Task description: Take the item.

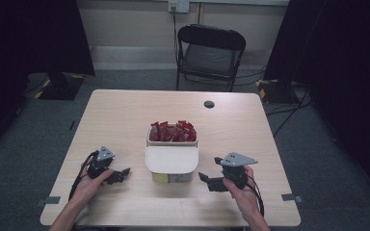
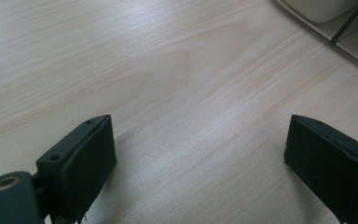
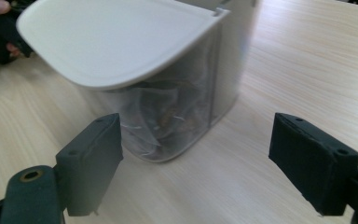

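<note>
A white container point(image 1: 171, 159) stands near the middle of the pale wooden worktop point(image 1: 125, 115), a little toward the person's side. It has two compartments in a row running away from the person. The far compartment is open and packed with red sachets point(image 1: 172, 132). The near compartment is covered by a white hinged lid point(image 1: 171, 160) whose rounded edge juts toward the person; in the right gripper view its clear wall shows crumpled wrappers inside, too blurred to identify.

The container sits between the two hands, so its long axis points straight away from the person and both sides are open to approach. The right tongs point(image 1: 205, 177) are just beside its near right corner, apart from it, pointing toward it. In the right gripper view the lid point(image 3: 116, 39) and the clear wall point(image 3: 168, 116) lie ahead and to the left of the jaws, which stand wide apart with nothing between them. The left tongs point(image 1: 123, 173) lie a little farther off on the other side, also released and empty, low over bare wood. The right hand looks the better placed to reach the lid.
</note>
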Motion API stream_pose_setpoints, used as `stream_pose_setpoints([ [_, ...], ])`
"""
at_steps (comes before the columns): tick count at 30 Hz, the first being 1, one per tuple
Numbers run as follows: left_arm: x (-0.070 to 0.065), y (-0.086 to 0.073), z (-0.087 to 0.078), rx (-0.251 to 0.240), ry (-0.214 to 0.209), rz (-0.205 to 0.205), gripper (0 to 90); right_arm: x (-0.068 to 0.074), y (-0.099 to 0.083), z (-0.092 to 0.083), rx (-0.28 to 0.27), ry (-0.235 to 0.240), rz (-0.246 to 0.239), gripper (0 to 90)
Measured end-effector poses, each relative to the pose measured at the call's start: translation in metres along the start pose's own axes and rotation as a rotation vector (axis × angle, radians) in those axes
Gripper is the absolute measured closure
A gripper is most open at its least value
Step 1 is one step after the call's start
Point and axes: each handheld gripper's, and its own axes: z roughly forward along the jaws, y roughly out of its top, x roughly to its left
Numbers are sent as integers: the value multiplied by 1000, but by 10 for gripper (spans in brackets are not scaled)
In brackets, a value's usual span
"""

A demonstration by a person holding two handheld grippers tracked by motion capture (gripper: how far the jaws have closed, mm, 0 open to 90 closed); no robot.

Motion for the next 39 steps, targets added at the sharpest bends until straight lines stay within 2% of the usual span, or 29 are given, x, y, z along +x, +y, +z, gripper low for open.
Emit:
stream_pose_setpoints([
  [3,0,0,0,-2,0,-2,81,7,2,3,-3,21,-25,168],
  [13,0,0,0,-2,0,-3,81,20,5,14,3,63,-31,161],
  [15,0,0,0,0,0,0,81,21,6,17,5,62,-41,161],
  [25,0,0,0,-2,-2,-2,81,20,6,24,16,65,-24,167],
  [30,0,0,0,0,-1,0,81,23,9,29,24,66,-35,169],
  [39,0,0,0,0,0,0,81,21,11,29,30,50,-28,171],
])
